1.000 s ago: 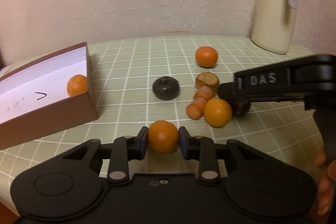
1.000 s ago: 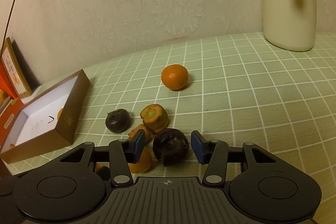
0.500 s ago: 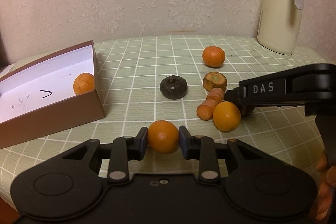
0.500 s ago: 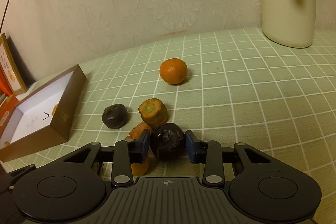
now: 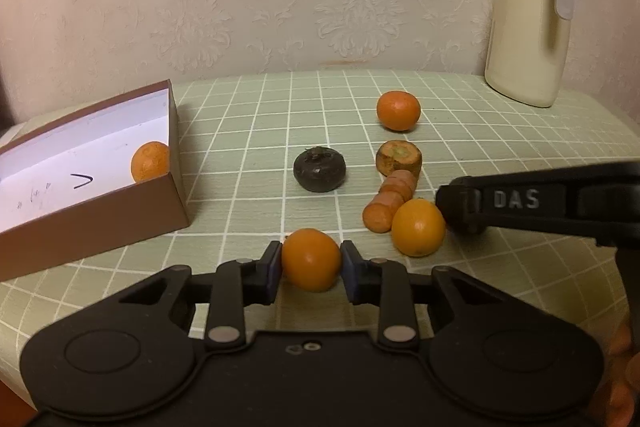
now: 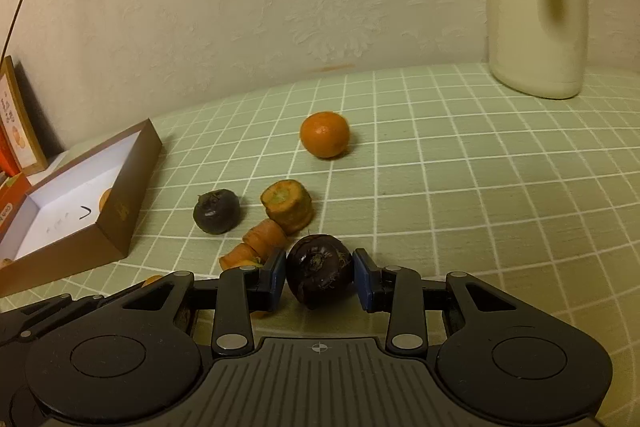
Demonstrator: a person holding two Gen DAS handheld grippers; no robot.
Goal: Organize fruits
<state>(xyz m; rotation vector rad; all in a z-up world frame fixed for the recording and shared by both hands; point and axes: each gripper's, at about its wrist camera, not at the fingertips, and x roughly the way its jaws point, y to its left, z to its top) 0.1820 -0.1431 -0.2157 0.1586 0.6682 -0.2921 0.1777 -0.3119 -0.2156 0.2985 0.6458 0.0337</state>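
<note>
**Both tools loaded, box off to the left**

Holding fruit in each hand, you now have one landmark to steer by: the brown box [image 5: 92, 211], open-topped, white inside, sitting on the checked tabletop [image 5: 248, 155] with one orange [image 5: 150, 161] already against its near right wall. Your left tool [image 5: 311, 269] is closed on a second orange [image 5: 311, 259], pinched between both pads; the box lies forward and to the left of it, so this hand looks like the nearer one for the drop. Your right tool [image 6: 320, 281] is closed on a dark round fruit [image 6: 319, 275] and sits much farther right of the box. Loose to the right of the box: another dark fruit [image 5: 319, 169], carrot pieces [image 5: 390, 201], a carrot stub [image 5: 399, 157], two more oranges [image 5: 418, 227] [image 5: 398, 109]. The carrots are touching one another.
</note>
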